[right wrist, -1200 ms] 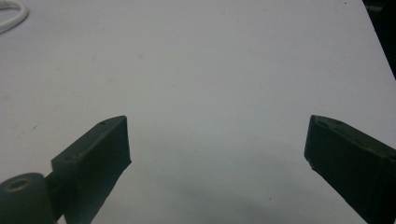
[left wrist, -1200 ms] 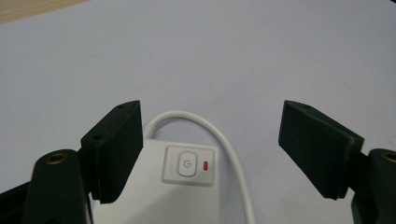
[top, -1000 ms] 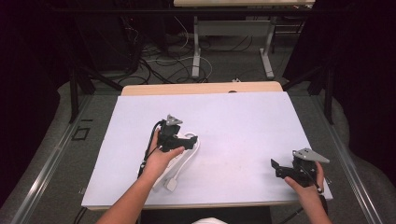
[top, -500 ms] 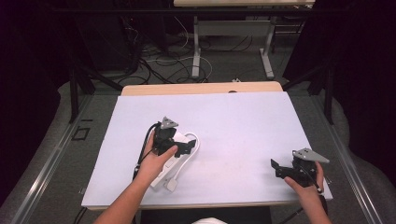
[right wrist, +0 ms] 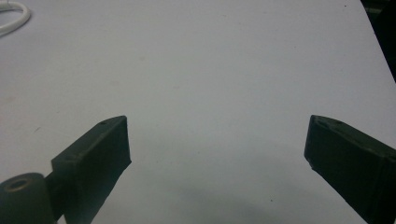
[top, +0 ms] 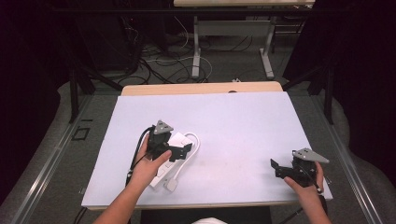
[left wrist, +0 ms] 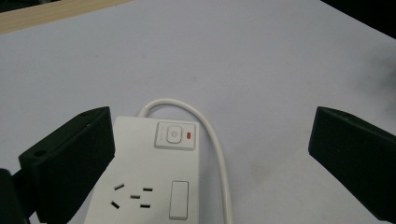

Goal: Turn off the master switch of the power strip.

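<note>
A white power strip (top: 180,138) lies on the white table top (top: 243,116), left of the middle, with its white cable (top: 195,141) looped beside it and its plug (top: 171,184) toward the near edge. My left gripper (top: 184,150) hovers just over the strip. In the left gripper view its jaws have just been opening and stand wide apart (left wrist: 212,140). The strip's switch end (left wrist: 173,135) lies below and between them, untouched. My right gripper (top: 276,169) rests low at the near right corner, open over bare table (right wrist: 217,144).
A wooden strip (top: 201,88) borders the table's far edge. Beyond it are metal table legs (top: 196,46) and loose cables on the floor. The middle and right of the table top lie bare. A loop of white cable (right wrist: 11,16) shows in the right gripper view.
My left gripper has drawn back to the left and slightly toward the person, rising a little off the power strip. The strip stays on the table. The right gripper has not moved.
</note>
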Available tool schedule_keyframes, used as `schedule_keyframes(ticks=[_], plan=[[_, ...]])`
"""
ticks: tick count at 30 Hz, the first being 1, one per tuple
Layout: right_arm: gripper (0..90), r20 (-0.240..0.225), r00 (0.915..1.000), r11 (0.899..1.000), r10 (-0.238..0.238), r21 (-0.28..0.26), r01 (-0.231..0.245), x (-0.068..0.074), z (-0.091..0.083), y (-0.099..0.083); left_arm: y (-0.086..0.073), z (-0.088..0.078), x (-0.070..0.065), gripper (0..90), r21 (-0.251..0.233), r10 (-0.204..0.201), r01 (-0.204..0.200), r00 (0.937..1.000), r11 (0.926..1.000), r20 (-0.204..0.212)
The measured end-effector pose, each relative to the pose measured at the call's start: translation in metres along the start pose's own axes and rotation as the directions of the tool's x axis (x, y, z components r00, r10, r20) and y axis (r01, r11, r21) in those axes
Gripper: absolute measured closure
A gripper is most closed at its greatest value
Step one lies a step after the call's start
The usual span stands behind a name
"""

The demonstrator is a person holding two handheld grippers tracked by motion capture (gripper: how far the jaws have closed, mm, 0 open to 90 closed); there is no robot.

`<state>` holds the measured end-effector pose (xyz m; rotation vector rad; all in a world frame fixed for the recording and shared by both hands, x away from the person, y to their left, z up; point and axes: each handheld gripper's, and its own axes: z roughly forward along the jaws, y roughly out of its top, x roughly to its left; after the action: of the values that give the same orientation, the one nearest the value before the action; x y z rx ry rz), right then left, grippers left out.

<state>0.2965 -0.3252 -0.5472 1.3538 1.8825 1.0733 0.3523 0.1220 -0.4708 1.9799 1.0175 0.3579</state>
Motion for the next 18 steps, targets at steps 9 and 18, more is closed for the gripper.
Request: schedule_keyframes(ticks=[9,18], plan=[[6.5,-0.001,1.0000,1.000,0.003,0.001,-0.003,0.000,0.000,0.000,-0.011,-0.021,0.010,0.3,-0.011,-0.023,0.022,0.9992,0.9997,-0.034],[6.5,-0.001,1.0000,1.000,0.004,-0.001,-0.004,0.001,0.000,0.000,-0.020,-0.045,0.030,0.3,-0.034,-0.071,0.068,0.9941,0.9971,-0.082]])
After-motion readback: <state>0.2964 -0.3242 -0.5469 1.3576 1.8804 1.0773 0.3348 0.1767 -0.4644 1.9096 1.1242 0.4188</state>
